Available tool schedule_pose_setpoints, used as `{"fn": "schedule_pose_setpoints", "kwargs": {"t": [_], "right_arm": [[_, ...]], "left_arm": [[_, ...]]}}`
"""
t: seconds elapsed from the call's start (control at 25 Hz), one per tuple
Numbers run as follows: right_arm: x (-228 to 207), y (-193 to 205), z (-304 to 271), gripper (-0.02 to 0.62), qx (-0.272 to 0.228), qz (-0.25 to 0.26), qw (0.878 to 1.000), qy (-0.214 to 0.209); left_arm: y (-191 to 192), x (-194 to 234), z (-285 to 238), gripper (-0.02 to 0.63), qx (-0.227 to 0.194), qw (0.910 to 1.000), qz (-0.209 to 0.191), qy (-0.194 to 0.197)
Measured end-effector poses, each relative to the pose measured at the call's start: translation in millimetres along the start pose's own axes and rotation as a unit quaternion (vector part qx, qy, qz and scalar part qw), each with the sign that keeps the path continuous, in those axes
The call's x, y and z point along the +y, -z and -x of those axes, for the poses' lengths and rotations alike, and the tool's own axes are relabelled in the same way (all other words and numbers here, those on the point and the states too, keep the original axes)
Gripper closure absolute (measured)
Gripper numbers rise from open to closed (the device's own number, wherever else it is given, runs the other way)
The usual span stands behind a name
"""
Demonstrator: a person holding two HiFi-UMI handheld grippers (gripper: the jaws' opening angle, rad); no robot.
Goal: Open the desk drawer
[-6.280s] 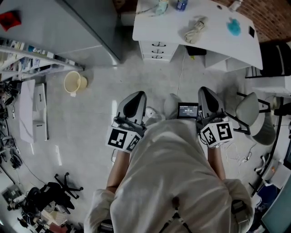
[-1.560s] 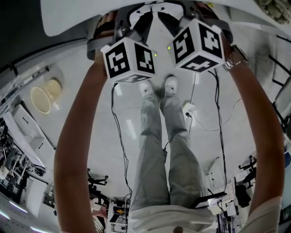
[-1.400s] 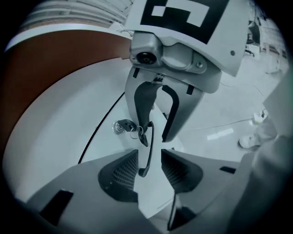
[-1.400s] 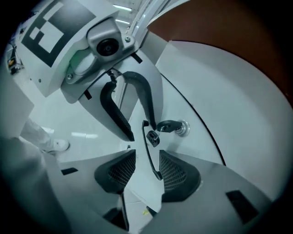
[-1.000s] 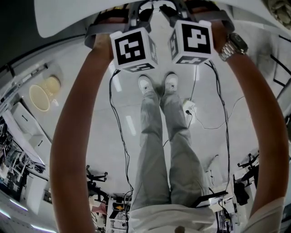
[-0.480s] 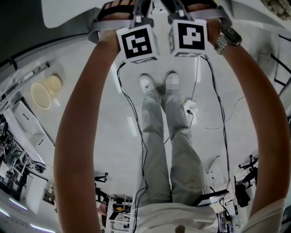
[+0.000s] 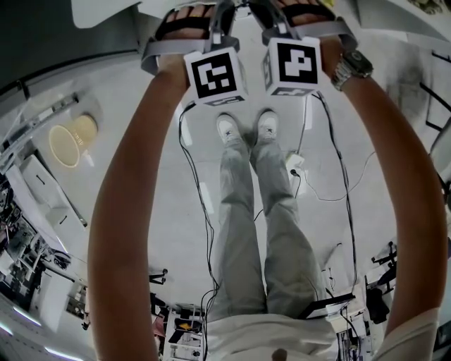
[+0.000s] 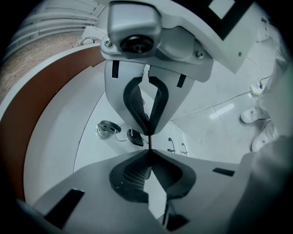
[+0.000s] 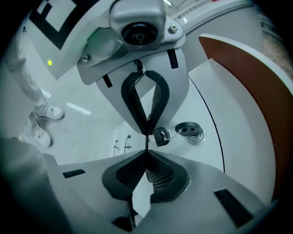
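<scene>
Head view, tools: left gripper (image 7: 224, 15) and right gripper (image 7: 262, 14) held out side by side at the desk (image 7: 106, 10) edge, arms stretched forward.
Head view, below: the person's white shoes (image 7: 227, 129) on a pale floor.
Left gripper view, tool: jaws pressed together, nothing between them; tips meet the right gripper's tips head-on.
Left gripper view, task item: white drawer (image 8: 59, 155) just behind the tips, with a round lock (image 8: 106, 129) and a hanging key (image 8: 134, 137).
Right gripper view, tool: jaws pressed together, nothing held.
Right gripper view, task item: the same lock and key just beyond the tips; cannot tell how far out the drawer is.
</scene>
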State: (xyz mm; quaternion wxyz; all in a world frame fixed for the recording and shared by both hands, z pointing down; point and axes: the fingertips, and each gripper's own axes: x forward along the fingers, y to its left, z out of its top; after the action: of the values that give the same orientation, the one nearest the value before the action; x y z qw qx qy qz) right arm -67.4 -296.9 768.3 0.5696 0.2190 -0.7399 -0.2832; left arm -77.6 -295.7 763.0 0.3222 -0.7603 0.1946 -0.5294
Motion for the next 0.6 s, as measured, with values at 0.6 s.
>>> {"fn": "schedule_pose_setpoints", "kwargs": {"t": [0.6], "right_arm": [[41.0, -7.9, 36.1, 0.560, -0.001, -0.009, 1.000, -0.012]], "left_arm": [[-18.1, -42.3, 34.7, 0.581, -0.005, 0.9994, 0.015, 0.030]]}}
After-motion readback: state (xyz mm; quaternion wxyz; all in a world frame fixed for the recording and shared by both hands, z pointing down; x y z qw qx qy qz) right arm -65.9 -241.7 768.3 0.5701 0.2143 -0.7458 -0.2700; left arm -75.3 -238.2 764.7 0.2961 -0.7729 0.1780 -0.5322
